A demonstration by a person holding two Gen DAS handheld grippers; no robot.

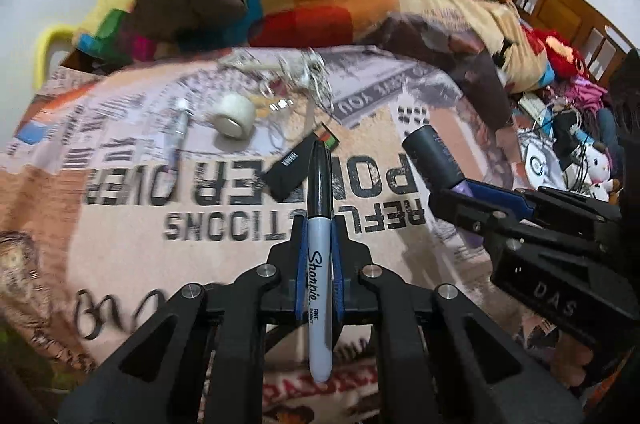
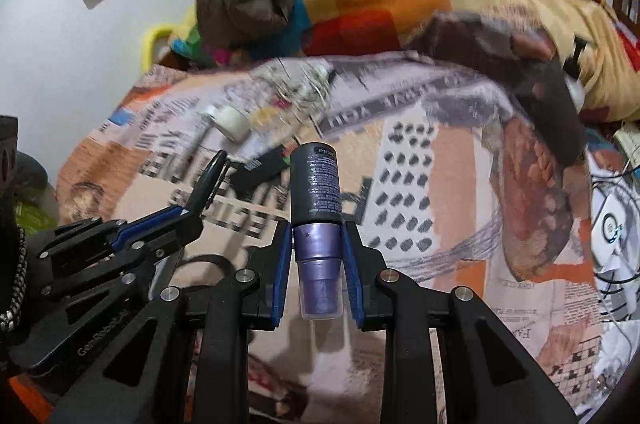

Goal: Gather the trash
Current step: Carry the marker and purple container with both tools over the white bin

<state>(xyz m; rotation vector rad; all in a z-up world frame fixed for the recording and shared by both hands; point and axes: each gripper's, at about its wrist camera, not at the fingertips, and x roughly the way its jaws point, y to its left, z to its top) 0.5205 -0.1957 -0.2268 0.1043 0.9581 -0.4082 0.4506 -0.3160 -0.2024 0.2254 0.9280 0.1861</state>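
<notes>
Two items are already lifted off the bed (image 1: 120,232), so the collecting is judged partly done; no bin or bag is shown, and the drop-off is judged still to come. Left on the printed, short-napped blanket, from left to right, are a slim pen-like tube (image 1: 179,127), a translucent roll of tape (image 1: 234,119), a tangle of thin pale cable (image 1: 296,71) and a matte black box (image 1: 298,163) with a coloured end. The left hand-held gripper (image 1: 319,264) is clamped on a smooth grey marker (image 1: 319,252) with a glossy black cap pointing forward. The right hand-held gripper (image 2: 318,260) is closed on a small cylindrical bottle (image 2: 317,199), dark at the far end and stepped, pearly purple where it is gripped
</notes>
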